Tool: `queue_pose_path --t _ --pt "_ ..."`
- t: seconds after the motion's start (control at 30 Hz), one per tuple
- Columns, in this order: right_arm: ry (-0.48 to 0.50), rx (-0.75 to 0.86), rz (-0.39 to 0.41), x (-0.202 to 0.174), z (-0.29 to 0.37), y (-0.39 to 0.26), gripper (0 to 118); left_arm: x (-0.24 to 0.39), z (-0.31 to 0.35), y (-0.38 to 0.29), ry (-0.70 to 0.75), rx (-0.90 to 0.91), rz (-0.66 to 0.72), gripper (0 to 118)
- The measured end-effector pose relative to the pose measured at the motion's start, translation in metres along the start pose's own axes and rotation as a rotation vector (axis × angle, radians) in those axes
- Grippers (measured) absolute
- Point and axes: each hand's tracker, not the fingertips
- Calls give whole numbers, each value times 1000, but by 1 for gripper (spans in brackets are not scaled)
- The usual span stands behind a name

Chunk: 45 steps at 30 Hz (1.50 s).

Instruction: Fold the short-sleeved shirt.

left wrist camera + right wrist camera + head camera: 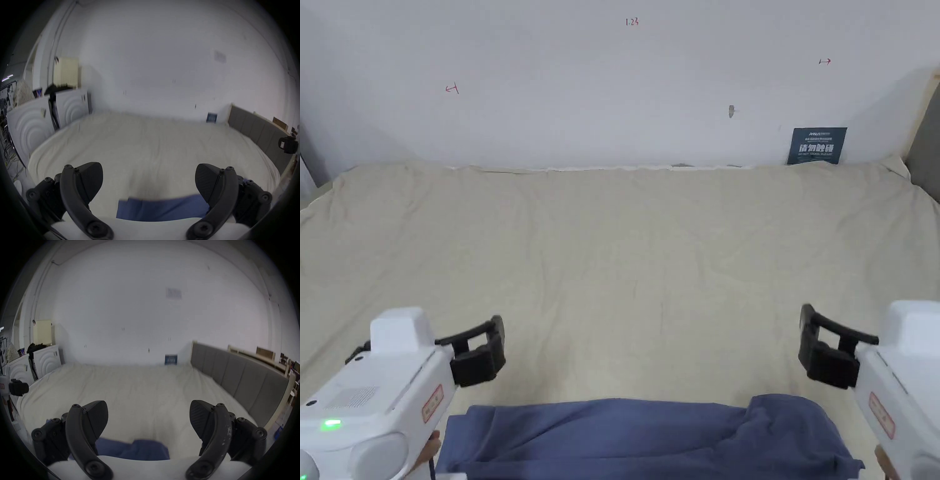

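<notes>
A blue short-sleeved shirt (637,434) lies folded into a long band along the near edge of the bed, with a bunched lump at its right end. It also shows as a blue strip (162,208) low between my left jaws and as a blue fold (133,449) low in the right gripper view. My left gripper (487,350) hovers above and beyond the shirt's left end, open and empty (149,181). My right gripper (815,350) hovers above the shirt's right end, open and empty too (148,420).
The bed is covered by a wrinkled cream sheet (625,262) up to a white wall. A dark blue sign (816,145) leans on the wall at the back right. A grey padded headboard (243,379) runs along the right; white cabinets (35,123) stand at the left.
</notes>
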Motion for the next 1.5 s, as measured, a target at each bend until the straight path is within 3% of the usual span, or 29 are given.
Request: queue_pose_path --t 0.13,0.2,0.27,0.3,0.33,0.4,0.7,0.83,1.0,1.23,1.3,1.37,1.4,1.43,1.5 --pt "-41 118 54 -16 7 17 104 20 11 15 14 164 -39 111" --pt "-47 148 67 -22 10 21 93 26 13 17 21 217 -52 96" --pt "-45 167 63 -24 9 22 59 31 16 20 14 226 -34 50" --pt "-43 176 62 -25 10 22 32 34 16 21 10 232 -28 18" --pt "-50 182 71 -27 10 23 3 35 15 22 4 236 -28 1" --pt "-69 194 78 -27 7 23 2 34 17 22 -12 246 -39 0" --pt "-54 180 77 -25 0 25 2 26 1 19 -21 156 -24 0" --pt "-46 167 81 -28 -4 22 2 -2 -19 10 -86 -34 115 0" --pt "-28 142 86 -36 -11 19 2 -59 -51 -22 -242 -295 407 1" --pt "-8 93 105 -49 -24 9 2 -118 -82 -90 -347 -650 534 6" --pt "-2 74 106 -52 -28 4 2 -128 -86 -104 -335 -664 523 23" --pt "-1 54 106 -55 -34 0 2 -139 -91 -119 -334 -718 570 76" --pt "1 41 106 -56 -37 -2 2 -142 -94 -125 -311 -748 592 94" --pt "4 30 107 -58 -40 -4 2 -144 -96 -131 -293 -766 615 107" --pt "10 13 112 -62 -45 -7 2 -151 -98 -138 -280 -752 632 108"
